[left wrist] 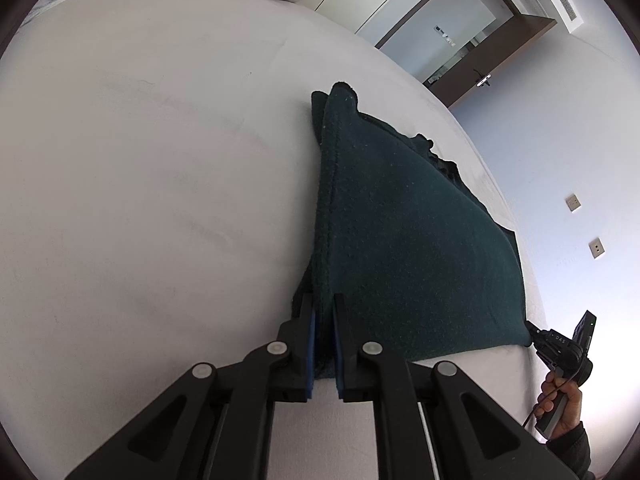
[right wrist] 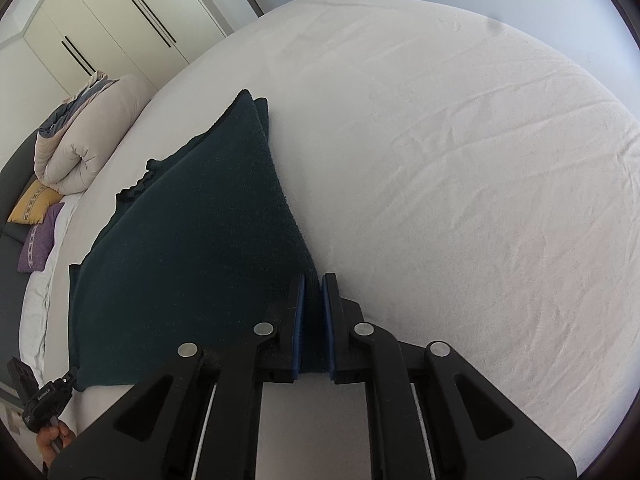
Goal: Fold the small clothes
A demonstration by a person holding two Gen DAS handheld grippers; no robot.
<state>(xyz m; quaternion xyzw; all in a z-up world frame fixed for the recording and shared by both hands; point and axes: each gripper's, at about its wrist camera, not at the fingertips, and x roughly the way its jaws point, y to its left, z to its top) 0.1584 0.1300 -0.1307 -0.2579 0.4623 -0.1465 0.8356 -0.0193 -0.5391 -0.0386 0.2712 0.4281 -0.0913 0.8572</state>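
Observation:
A dark green knitted garment (left wrist: 400, 232) lies on the white bed sheet (left wrist: 140, 180), with its near edge lifted. My left gripper (left wrist: 323, 312) is shut on one near corner of it, cloth pinched between the blue pads. My right gripper (right wrist: 314, 292) is shut on the other near corner of the garment (right wrist: 192, 240). The cloth stretches taut between the two grippers and slopes down to the bed (right wrist: 460, 160). The right gripper also shows at the right edge of the left wrist view (left wrist: 532, 332), and the left gripper at the lower left of the right wrist view (right wrist: 72, 380).
A rolled beige duvet (right wrist: 80, 148) and yellow (right wrist: 34, 202) and purple (right wrist: 38, 240) cushions lie at the head of the bed. White wardrobe doors (right wrist: 120, 20) stand behind. A brown door (left wrist: 488, 64) and wall sockets (left wrist: 573, 202) are beyond the bed's far side.

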